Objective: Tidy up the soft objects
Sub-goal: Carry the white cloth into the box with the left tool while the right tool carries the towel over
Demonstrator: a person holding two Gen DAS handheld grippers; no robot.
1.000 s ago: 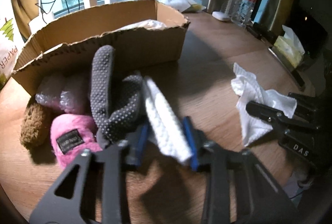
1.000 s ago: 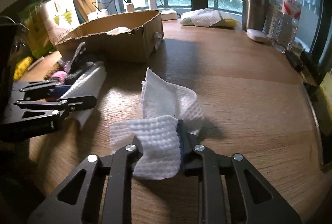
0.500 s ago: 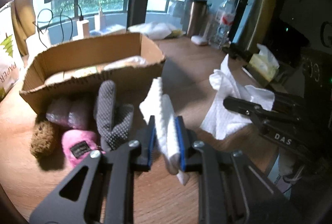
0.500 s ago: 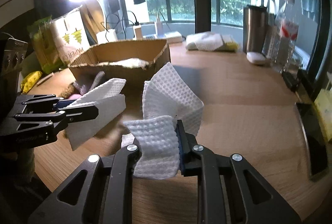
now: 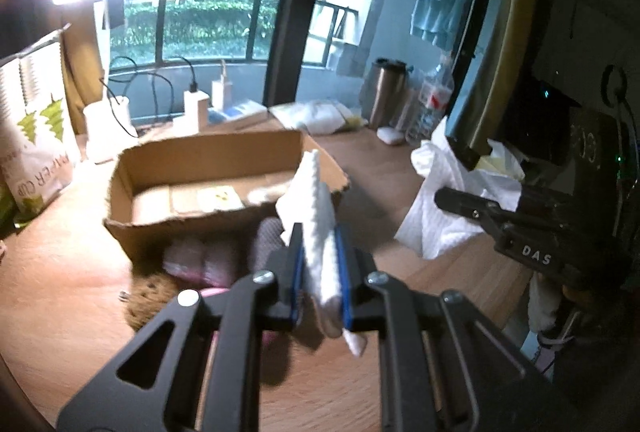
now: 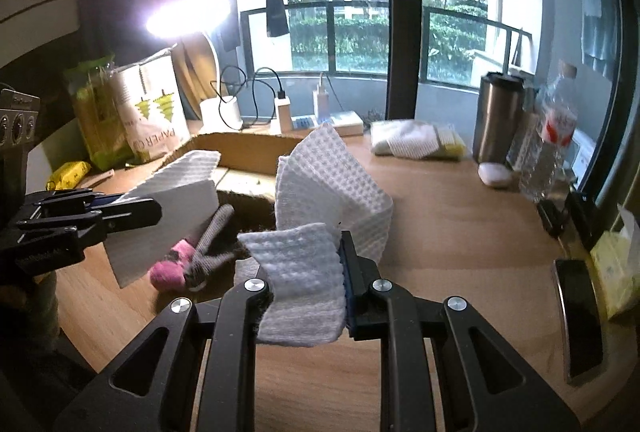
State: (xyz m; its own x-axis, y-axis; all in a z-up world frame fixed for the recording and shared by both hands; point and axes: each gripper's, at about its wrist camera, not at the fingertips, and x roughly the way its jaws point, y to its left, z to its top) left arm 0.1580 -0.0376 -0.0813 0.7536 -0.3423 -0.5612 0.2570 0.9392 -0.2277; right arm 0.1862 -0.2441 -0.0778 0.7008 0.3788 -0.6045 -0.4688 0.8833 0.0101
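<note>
1. Change since the earlier frames: both cloths, which lay on or near the wooden surface, now hang clear of it. Each claw has risen with its load, and the cardboard box sits lower and further off in both views.
2. Left wrist view: the left claw is clamped fully on a folded white cloth. The cloth stands edge-on, its long axis running up and away from the pads towards the box.
3. Left wrist view: the box lies directly ahead and below, open side up. A grey sock, a pink toy and a brown sponge lie against its near wall.
4. Right wrist view: the right claw grips a second white cloth by a bunched corner; the rest fans upward.
5. Right wrist view: the box is ahead and to the left, partly hidden behind this cloth.
6. Judgement: the left claw is nearer the box and better aligned; its cloth need only travel forward over the near wall.
</note>
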